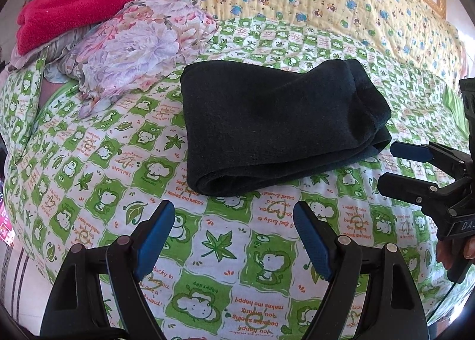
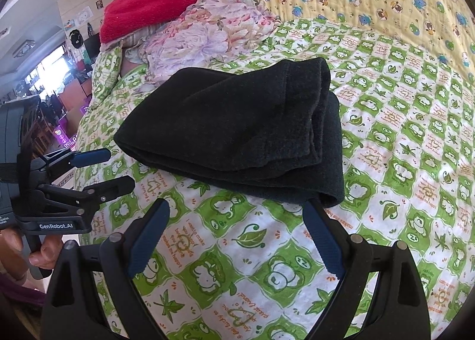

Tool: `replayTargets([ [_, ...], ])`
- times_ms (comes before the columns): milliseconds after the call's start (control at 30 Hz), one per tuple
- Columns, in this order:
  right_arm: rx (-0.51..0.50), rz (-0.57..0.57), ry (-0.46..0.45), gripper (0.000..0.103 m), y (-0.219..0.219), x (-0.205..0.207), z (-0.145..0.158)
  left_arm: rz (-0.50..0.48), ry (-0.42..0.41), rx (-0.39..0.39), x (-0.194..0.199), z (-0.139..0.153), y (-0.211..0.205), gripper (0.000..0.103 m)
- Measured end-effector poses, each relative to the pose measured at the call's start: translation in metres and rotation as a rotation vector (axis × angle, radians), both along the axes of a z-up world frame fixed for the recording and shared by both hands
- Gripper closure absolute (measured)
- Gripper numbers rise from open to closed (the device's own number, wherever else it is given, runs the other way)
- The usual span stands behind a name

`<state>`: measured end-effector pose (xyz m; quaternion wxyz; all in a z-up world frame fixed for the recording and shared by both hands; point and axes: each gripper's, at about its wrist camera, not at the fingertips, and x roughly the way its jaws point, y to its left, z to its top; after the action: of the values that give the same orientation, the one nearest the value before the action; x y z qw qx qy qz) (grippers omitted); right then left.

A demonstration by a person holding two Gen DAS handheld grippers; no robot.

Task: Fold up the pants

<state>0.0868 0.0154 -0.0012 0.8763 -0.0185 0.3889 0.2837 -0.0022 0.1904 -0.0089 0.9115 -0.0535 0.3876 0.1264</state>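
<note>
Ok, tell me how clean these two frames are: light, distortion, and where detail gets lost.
Left wrist view: even daylight, strong fisheye bending the green quilt, black vignette at the corners; the dark pants lose fold detail in near-black. Right wrist view: same curvature, the pants show layered edges better, the window area far left blows out; both open hand-held grippers stay sharp.

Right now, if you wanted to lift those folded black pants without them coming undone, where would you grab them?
Probably the rounded folded edge nearest the left gripper, coming from the front. There the pants form one thick closed roll; the far right end shows loose stacked layers that could slip apart.
</note>
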Motion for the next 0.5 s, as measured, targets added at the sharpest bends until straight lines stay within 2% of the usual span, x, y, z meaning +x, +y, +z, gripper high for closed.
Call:
replayTargets([
  [500,0.018,-0.002,-0.016,0.012,-0.0006,0.0002,0.0041,0.002,-0.011,0.006,-0.0002,0.0033,-0.0009,0.021],
])
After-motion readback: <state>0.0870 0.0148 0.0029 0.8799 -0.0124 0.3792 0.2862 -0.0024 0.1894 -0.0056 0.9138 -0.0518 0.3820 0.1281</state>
